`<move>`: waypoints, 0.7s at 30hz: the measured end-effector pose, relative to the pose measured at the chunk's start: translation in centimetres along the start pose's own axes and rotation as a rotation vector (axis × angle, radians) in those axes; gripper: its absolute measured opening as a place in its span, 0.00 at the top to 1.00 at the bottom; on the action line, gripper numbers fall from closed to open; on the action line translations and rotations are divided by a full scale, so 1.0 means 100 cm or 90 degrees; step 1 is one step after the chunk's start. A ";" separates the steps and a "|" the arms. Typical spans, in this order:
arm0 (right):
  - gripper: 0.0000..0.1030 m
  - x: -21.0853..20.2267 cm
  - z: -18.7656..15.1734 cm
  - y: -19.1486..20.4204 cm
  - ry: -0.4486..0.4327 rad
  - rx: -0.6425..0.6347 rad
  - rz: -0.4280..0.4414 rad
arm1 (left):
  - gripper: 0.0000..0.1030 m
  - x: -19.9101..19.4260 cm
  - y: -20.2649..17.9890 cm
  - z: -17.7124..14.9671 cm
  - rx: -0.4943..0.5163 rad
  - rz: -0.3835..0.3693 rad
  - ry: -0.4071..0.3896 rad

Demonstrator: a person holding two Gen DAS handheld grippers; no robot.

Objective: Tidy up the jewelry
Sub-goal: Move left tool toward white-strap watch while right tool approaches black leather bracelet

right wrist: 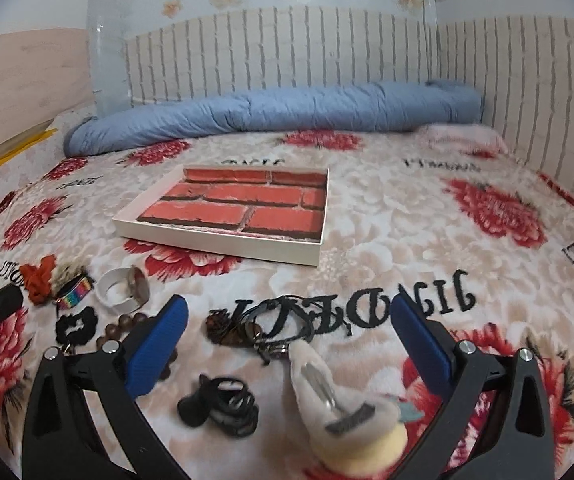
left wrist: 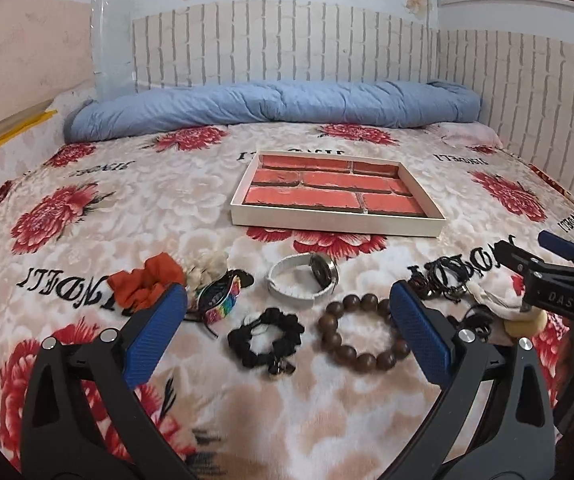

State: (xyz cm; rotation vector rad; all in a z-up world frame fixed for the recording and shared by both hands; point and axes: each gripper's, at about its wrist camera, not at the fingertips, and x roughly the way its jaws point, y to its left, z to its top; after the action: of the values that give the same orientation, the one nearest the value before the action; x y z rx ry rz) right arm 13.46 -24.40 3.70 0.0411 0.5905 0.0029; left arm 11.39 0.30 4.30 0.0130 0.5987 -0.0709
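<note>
My left fingers (left wrist: 287,328) are spread wide and hold nothing; between them on the bed lie a black scrunchie (left wrist: 266,337) and a wooden bead bracelet (left wrist: 361,330). My right fingers (right wrist: 289,340) are likewise spread and empty, hovering over a plush hair clip (right wrist: 327,384), a black hair tie bundle (right wrist: 223,402) and a black cord bracelet (right wrist: 275,326). Taking the brick-lined tray (left wrist: 337,226) as landmark: a white-strapped watch (left wrist: 303,280) lies just in front of it, a rainbow band (left wrist: 221,300) and orange scrunchie (left wrist: 145,282) front-left, and a rolled blue quilt (left wrist: 271,108) well behind it.
</note>
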 end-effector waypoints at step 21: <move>0.34 0.097 0.013 -0.031 0.176 -0.006 0.010 | 0.45 0.121 0.013 0.021 0.011 -0.016 0.163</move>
State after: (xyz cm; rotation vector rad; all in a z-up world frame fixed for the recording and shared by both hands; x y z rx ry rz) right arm 22.20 -27.41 -0.75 0.0364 0.8670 0.0274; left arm 22.63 0.78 -0.85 0.0315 0.8545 -0.0994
